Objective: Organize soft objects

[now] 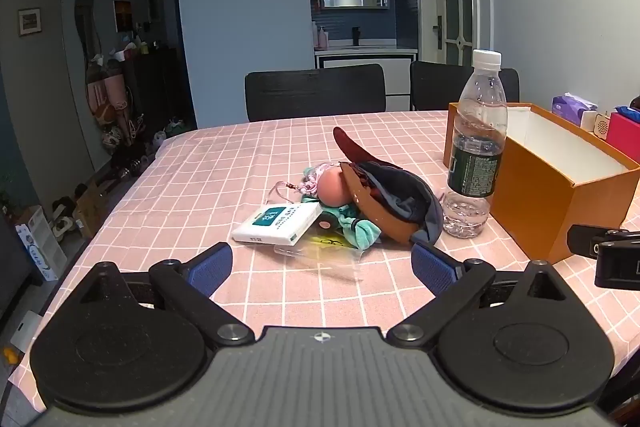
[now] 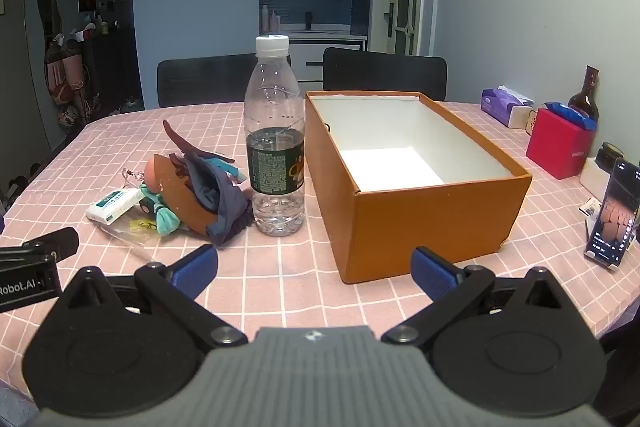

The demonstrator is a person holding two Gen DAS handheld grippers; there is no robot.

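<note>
Both tongs, the left tongs (image 1: 322, 263) and the right tongs (image 2: 314, 269), stand fully open and hold nothing. The heap of soft toys (image 1: 360, 199) lies on the table (image 1: 224, 163), touching or nearly touching the water bottle (image 1: 476, 147), near the empty orange box (image 2: 420, 203). Reaching carelessly into the heap could topple that bottle or drag the white packet (image 1: 276, 225) along.

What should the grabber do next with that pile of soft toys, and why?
Probably ease the open left gripper forward onto the soft pile: it lies just ahead, nothing is held, and the orange box stands empty.
</note>
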